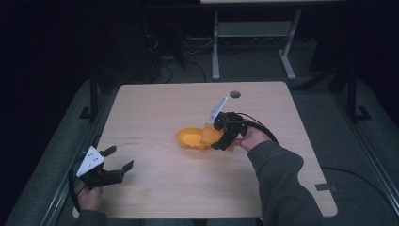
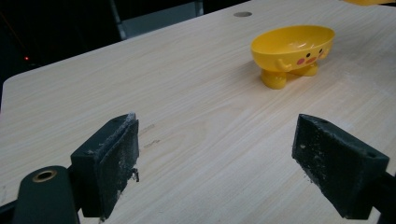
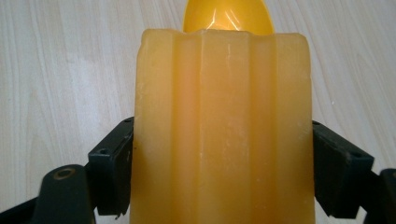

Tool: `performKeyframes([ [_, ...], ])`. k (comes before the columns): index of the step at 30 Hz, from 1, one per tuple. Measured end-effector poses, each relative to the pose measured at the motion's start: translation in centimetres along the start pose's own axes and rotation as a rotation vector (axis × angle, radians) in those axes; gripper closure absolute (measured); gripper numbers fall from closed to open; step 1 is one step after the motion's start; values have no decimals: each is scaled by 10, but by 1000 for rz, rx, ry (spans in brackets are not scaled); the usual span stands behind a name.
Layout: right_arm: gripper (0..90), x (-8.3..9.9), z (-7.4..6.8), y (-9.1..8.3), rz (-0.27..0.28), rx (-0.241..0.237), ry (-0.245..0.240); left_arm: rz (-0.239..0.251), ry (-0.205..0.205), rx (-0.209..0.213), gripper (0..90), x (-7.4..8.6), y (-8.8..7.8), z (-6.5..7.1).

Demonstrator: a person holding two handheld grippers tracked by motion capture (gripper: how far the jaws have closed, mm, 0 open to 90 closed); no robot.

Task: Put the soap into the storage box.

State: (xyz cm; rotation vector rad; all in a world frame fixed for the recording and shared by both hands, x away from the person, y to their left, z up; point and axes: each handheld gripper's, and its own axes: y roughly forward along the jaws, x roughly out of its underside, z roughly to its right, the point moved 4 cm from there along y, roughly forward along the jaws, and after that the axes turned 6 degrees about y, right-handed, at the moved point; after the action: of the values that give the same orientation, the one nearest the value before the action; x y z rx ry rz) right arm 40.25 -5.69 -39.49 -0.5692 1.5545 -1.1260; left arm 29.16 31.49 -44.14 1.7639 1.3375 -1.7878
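Observation:
A yellow duck-faced soap dish (image 1: pixel 192 138) (image 2: pixel 293 50) stands on small feet near the middle of the wooden table (image 1: pixel 155 108). My right gripper (image 1: pixel 219 137) (image 3: pixel 219 172) is shut on a ribbed amber soap bar (image 3: pixel 222 126) (image 1: pixel 209 135), held at the dish's right side; the dish's rim (image 3: pixel 228 16) peeks out beyond the bar. My left gripper (image 1: pixel 117 160) (image 2: pixel 215 158) is open over bare wood at the table's front left, pointing toward the dish, nothing between its jaws.
A round cable hole (image 1: pixel 235 94) (image 2: pixel 242 14) sits near the table's far edge. Beyond the table stands a white desk frame (image 1: pixel 254 42) on a dark floor with cables. A person's grey sleeve (image 1: pixel 282 183) reaches in from the front right.

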Motion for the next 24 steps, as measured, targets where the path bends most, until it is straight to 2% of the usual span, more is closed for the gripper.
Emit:
performKeyframes([
  [15, 205, -17, 4, 2, 9, -3, -17, 8, -3, -4, 139, 0, 0, -1],
  [18, 205, -22, 5, 3, 27, -14, -16, 9, -4, -4, 139, 0, 0, -1],
  [24, 205, -30, 7, 5, 9, -15, -37, 5, -2, -3, 139, 0, 0, 0],
])
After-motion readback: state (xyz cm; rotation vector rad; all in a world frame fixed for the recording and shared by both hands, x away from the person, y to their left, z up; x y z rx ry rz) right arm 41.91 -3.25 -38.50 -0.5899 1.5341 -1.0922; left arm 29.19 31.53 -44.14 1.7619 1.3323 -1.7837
